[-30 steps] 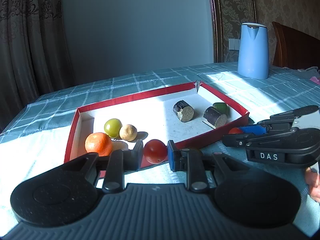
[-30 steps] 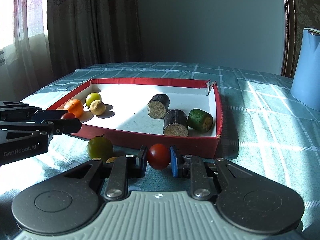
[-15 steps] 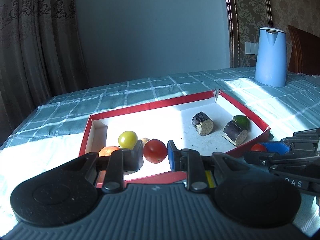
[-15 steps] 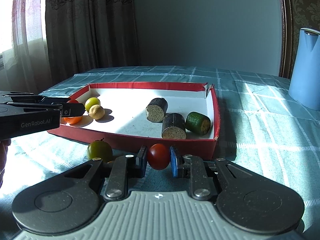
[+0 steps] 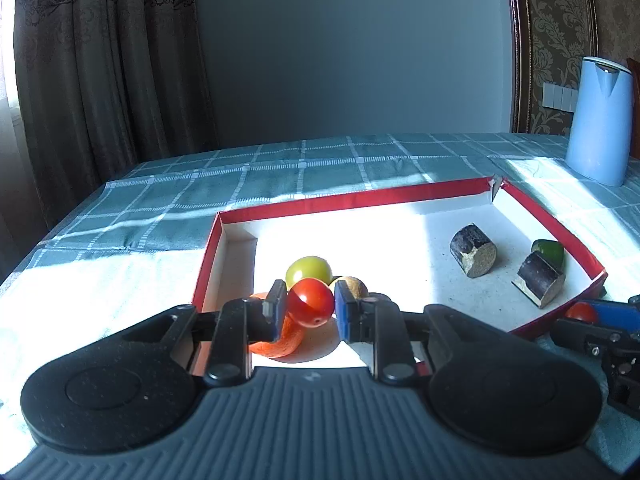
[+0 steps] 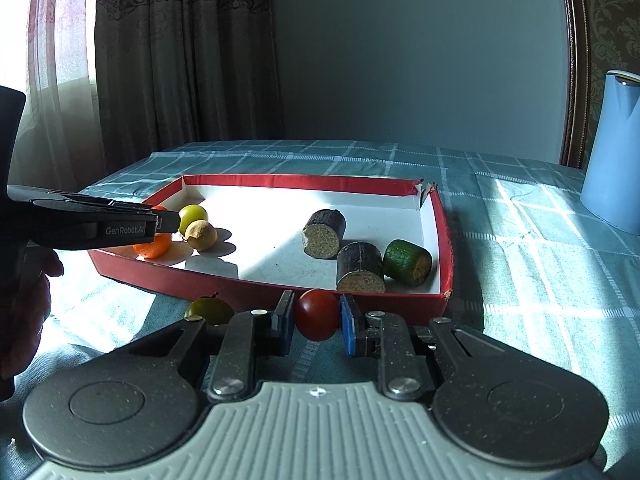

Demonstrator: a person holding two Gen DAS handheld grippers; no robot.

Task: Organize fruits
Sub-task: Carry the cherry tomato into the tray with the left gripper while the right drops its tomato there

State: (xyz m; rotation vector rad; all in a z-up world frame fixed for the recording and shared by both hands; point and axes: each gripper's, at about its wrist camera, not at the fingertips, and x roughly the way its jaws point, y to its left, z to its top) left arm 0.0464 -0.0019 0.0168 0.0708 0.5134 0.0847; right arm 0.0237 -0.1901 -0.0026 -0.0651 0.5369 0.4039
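Note:
My left gripper (image 5: 310,309) is shut on a red cherry tomato (image 5: 311,307) and hangs over the left end of the red-walled tray (image 5: 360,199), just above an orange (image 5: 280,342), a yellow-green fruit (image 5: 309,270) and a small brown fruit (image 5: 354,286). The right gripper (image 6: 317,318) is shut on a second red tomato (image 6: 317,314), in front of the tray's near wall (image 6: 260,284). In the right wrist view the left gripper (image 6: 168,218) reaches in from the left over the orange (image 6: 152,246).
Two dark cane pieces (image 6: 324,234) (image 6: 360,267) and a green one (image 6: 407,263) lie at the tray's right end. A green tomato (image 6: 209,309) sits on the checked tablecloth (image 6: 540,280) outside the tray. A blue kettle (image 6: 614,148) stands far right.
The left gripper carried its tomato from in front of the tray's near wall to above the fruits at the left end. The right gripper stayed put.

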